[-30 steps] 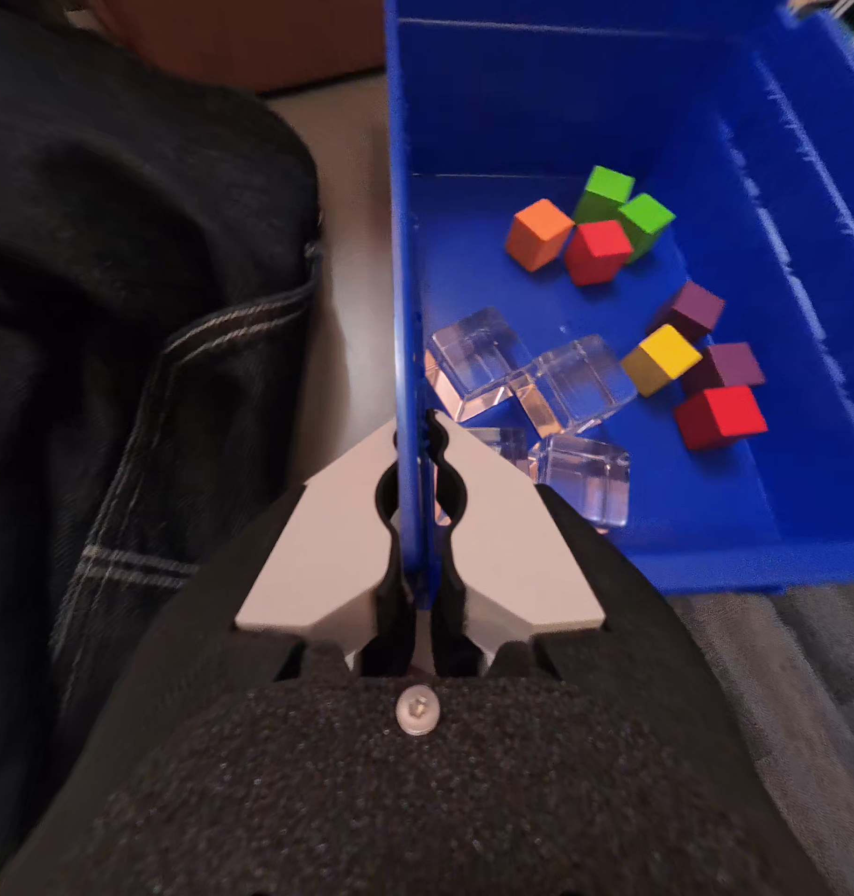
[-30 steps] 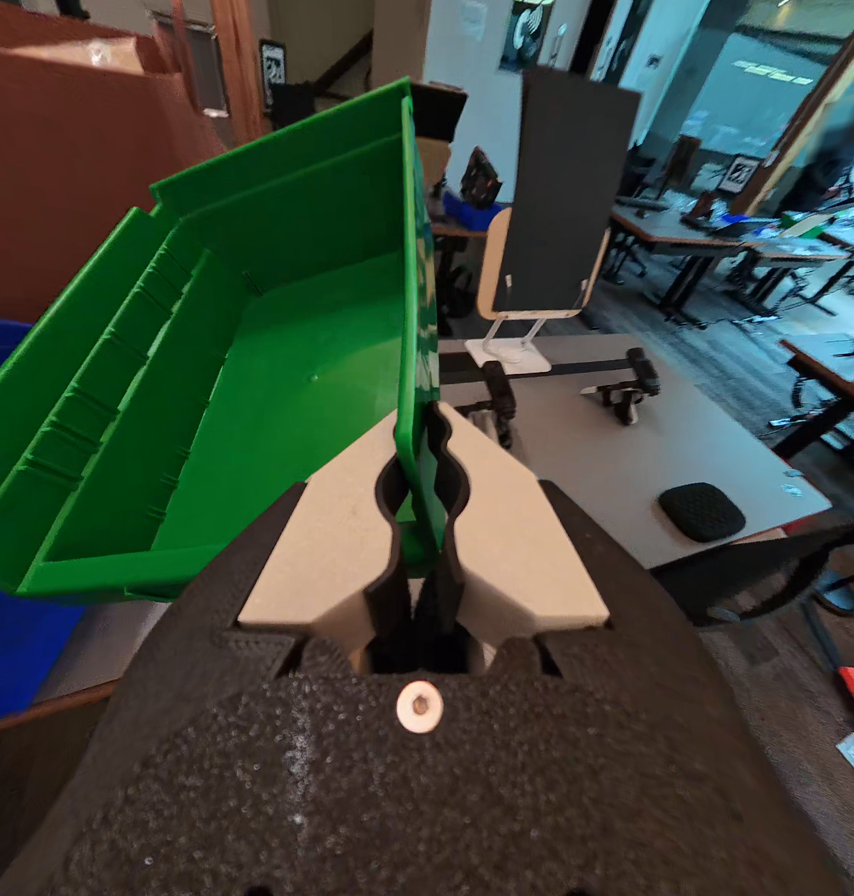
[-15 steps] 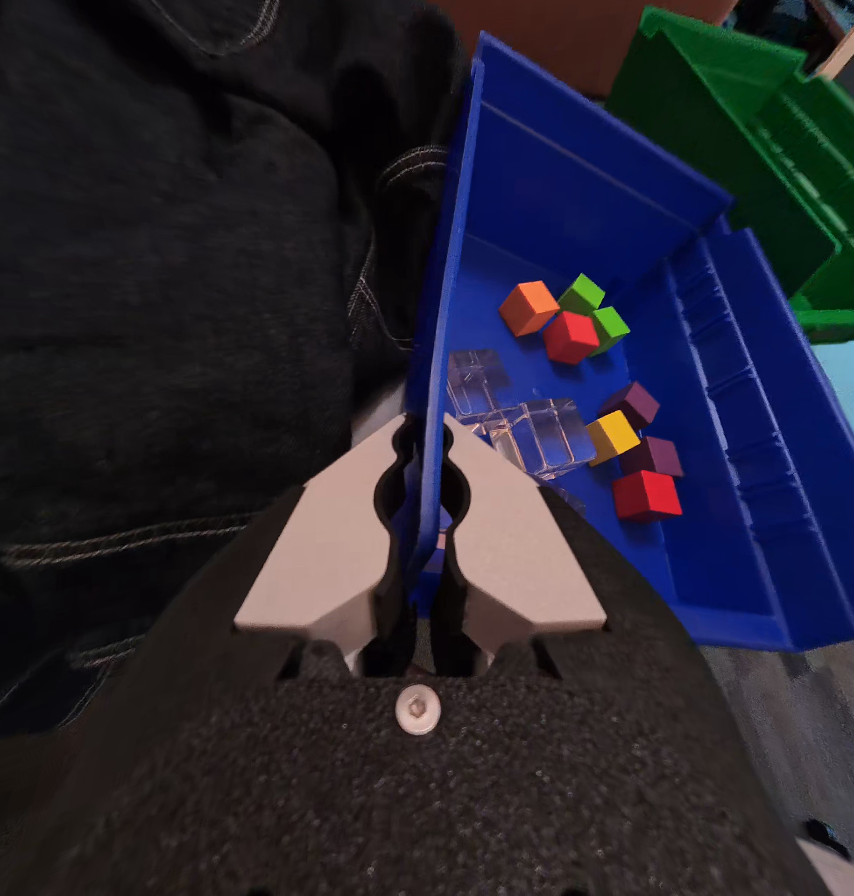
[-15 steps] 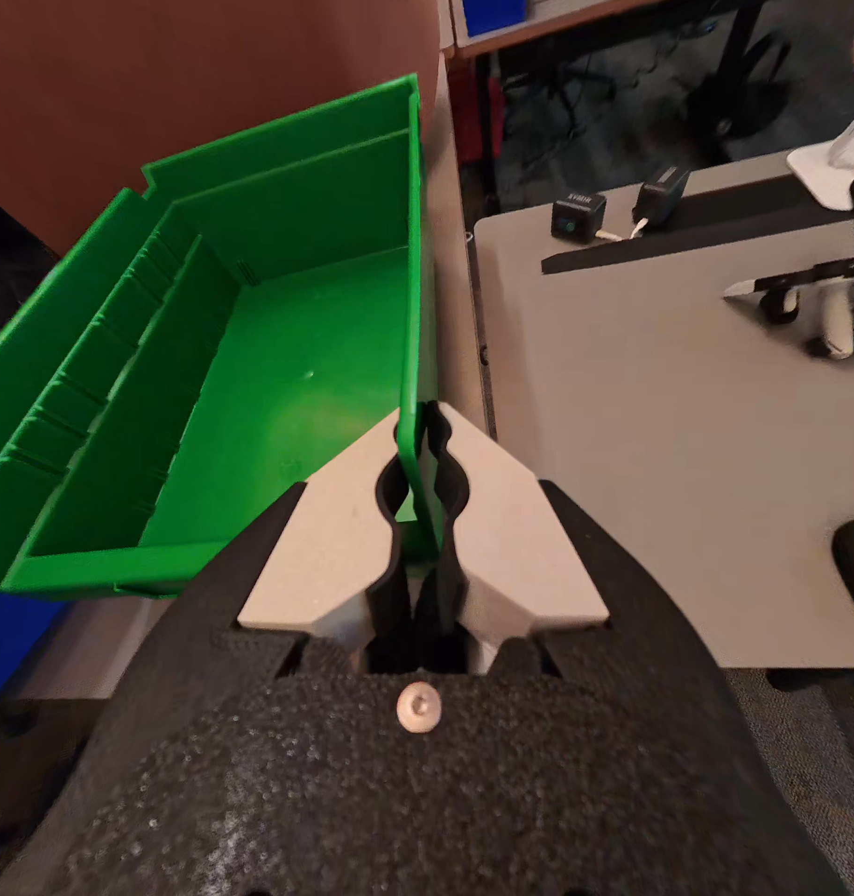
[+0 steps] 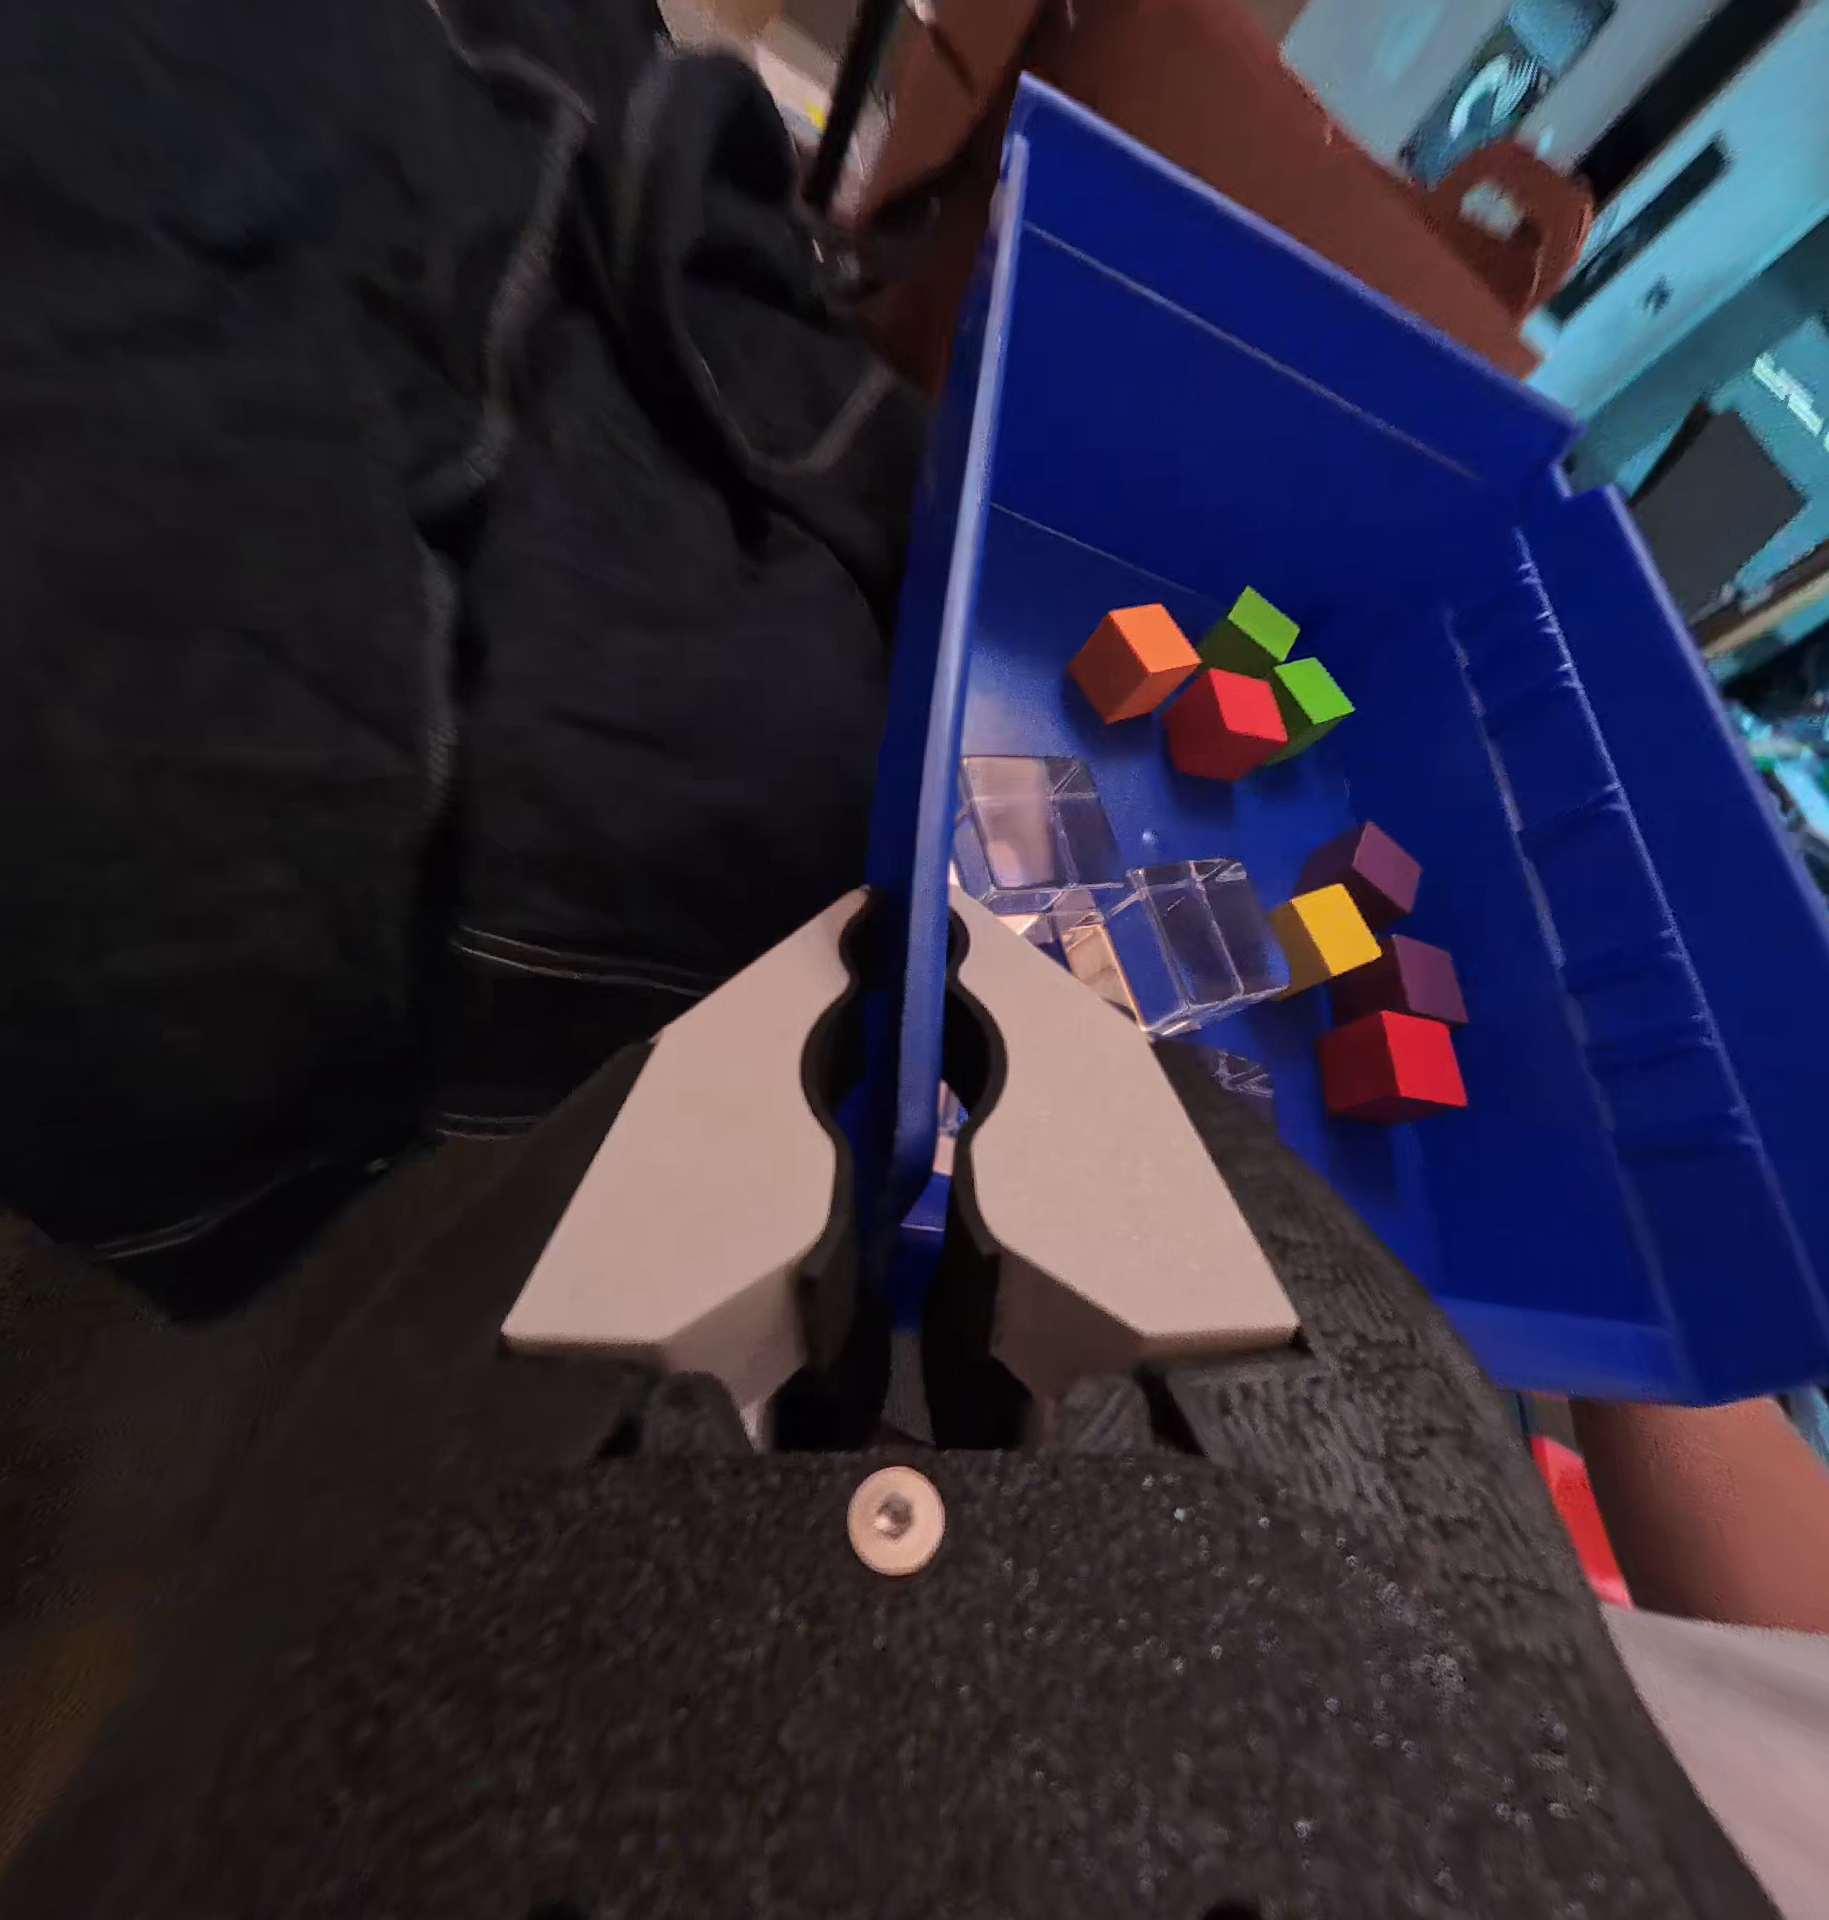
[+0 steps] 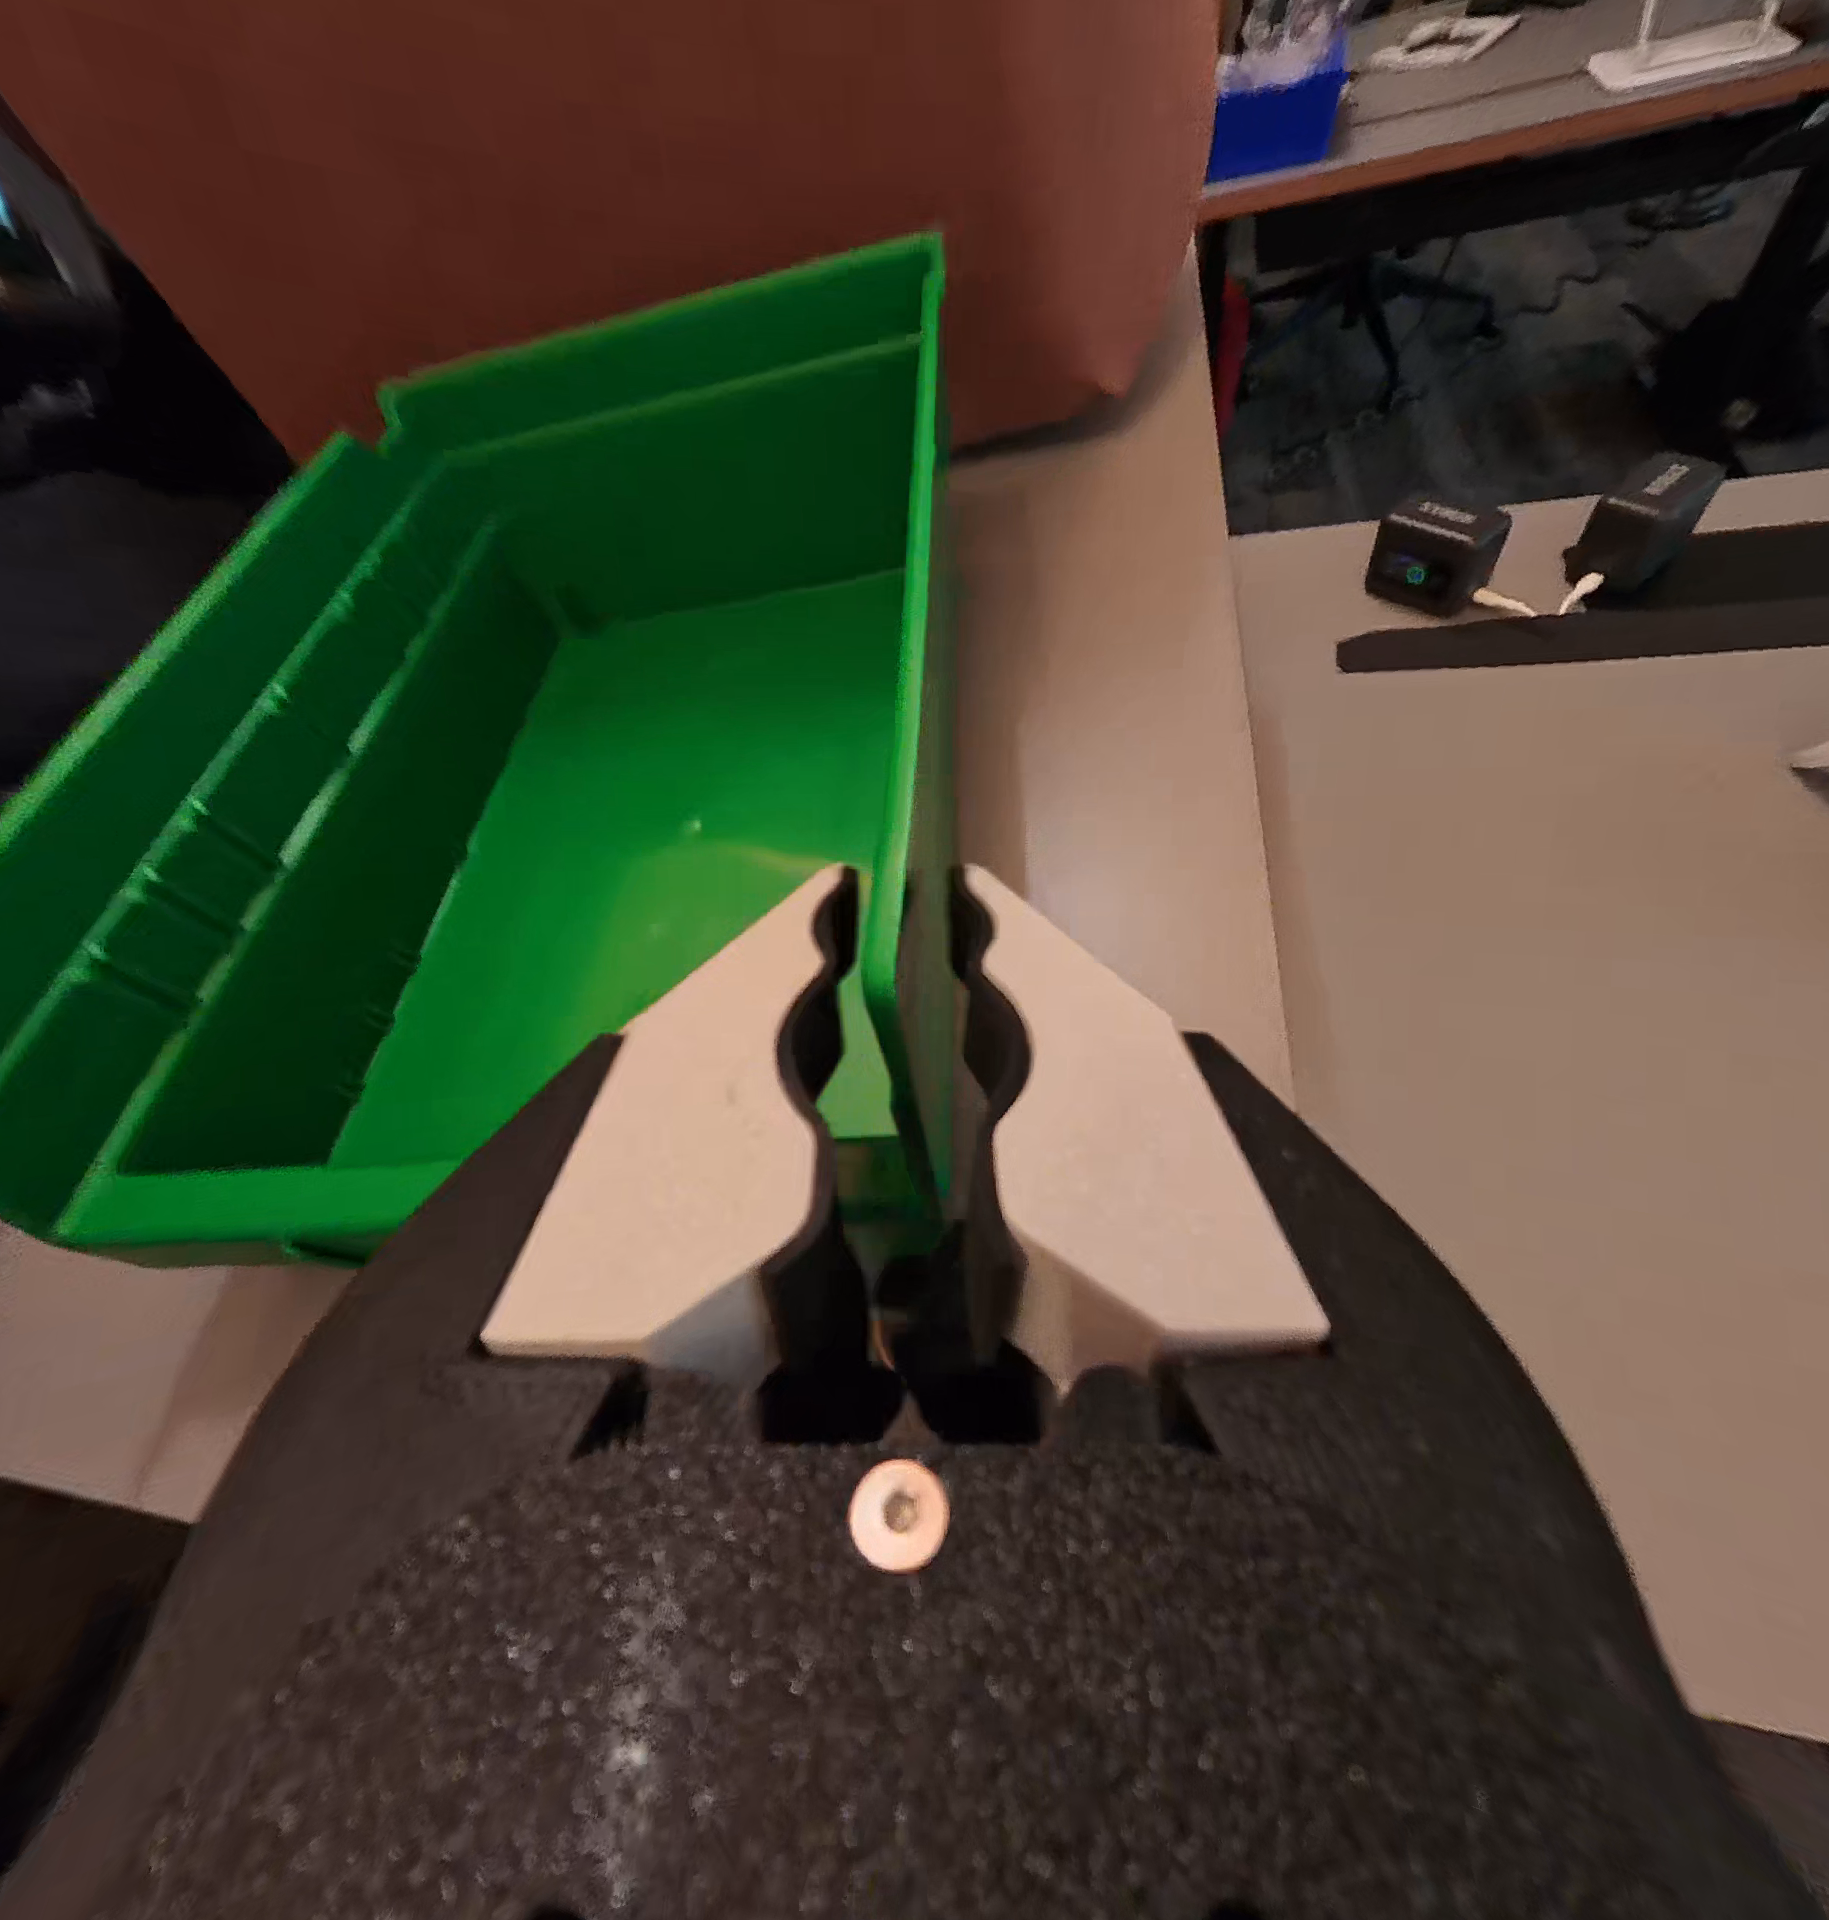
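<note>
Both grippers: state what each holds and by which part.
Left gripper is shut on the blue bin, clamping its side wall. Right gripper is shut on the green bin, clamping its side wall.

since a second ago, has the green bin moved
Yes. The green bin has come down toward the grey table: a second ago its floor hung over open room, now it lies low over the tabletop, near the brown panel.

Pale grey tabletop [image 6: 1512, 935], brown board [image 6: 577, 187] behind, dark-legged desk [image 6: 1512, 135] beyond
</note>
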The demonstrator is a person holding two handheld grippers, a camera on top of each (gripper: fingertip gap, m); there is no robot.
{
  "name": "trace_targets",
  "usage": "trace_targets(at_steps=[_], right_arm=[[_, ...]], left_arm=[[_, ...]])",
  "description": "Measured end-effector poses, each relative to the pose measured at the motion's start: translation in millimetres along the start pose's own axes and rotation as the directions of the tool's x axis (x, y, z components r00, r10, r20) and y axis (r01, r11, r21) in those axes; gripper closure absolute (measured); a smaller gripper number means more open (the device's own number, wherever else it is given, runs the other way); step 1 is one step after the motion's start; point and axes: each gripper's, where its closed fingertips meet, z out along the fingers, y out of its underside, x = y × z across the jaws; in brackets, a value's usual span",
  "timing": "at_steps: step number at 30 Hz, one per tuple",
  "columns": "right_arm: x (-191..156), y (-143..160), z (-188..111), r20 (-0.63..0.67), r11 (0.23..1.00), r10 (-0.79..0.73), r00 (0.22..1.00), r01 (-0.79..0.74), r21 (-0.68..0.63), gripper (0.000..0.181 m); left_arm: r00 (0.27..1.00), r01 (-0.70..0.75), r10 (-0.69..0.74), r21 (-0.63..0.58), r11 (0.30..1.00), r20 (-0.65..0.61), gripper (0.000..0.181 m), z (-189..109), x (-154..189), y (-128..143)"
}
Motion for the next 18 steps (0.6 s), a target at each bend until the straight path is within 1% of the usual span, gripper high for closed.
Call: trace_targets(at_steps=[2,3,4,6,8,10,13,15,18], right_arm=[[-2.7,-11.4,-8.9,0.001,0.996,0.069,0.998,-0.069,0.058,0.144],[-2.1,-17.5,-15.3,-0.019,0.992,0.093,0.996,-0.091,0.086,0.135],[-2.7,-24.5,-23.6,-0.048,0.99,0.091,0.995,-0.085,0.115,0.132],[-11.1,-40.1,-42.8,-0.125,0.984,0.027,0.992,-0.004,0.18,0.132],[-33.7,-47.1,-55.6,-0.17,0.98,-0.046,0.984,0.078,0.185,0.132],[-72.6,-48.4,-60.8,-0.134,0.977,-0.082,0.988,0.106,0.183,0.132],[-148.4,-42.0,-59.4,-0.01,0.98,-0.07,0.998,0.07,0.187,0.132],[-205.0,-34.3,-54.0,0.078,0.982,-0.059,0.995,0.043,0.184,0.132],[-281.6,-14.6,-35.8,0.134,0.988,-0.079,0.988,0.059,0.145,0.133]], left_arm=[[1.0,0.014,-0.016,0.053,0.998,0.026,0.175,-17.0,-21.1,-27.0],[0.999,0.018,-0.021,0.077,0.997,0.042,0.175,-24.9,-35.0,-40.4],[0.998,0.016,-0.022,0.097,0.995,0.064,0.175,-32.2,-51.5,-53.4],[0.992,0.002,-0.017,0.119,0.993,0.122,0.175,-44.7,-91.9,-76.9],[0.982,-0.013,-0.012,0.131,0.991,0.186,0.175,-54.6,-140.4,-98.2],[0.967,-0.038,0.004,0.127,0.991,0.255,0.175,-60.2,-195.1,-116.9],[0.945,-0.051,0.013,0.109,0.993,0.327,0.173,-58.9,-281.4,-140.8],[0.931,-0.056,0.024,0.078,0.995,0.364,0.173,-51.3,-339.7,-153.3],[0.921,-0.046,0.023,0.051,0.998,0.388,0.173,-33.4,-423.1,-171.9]])
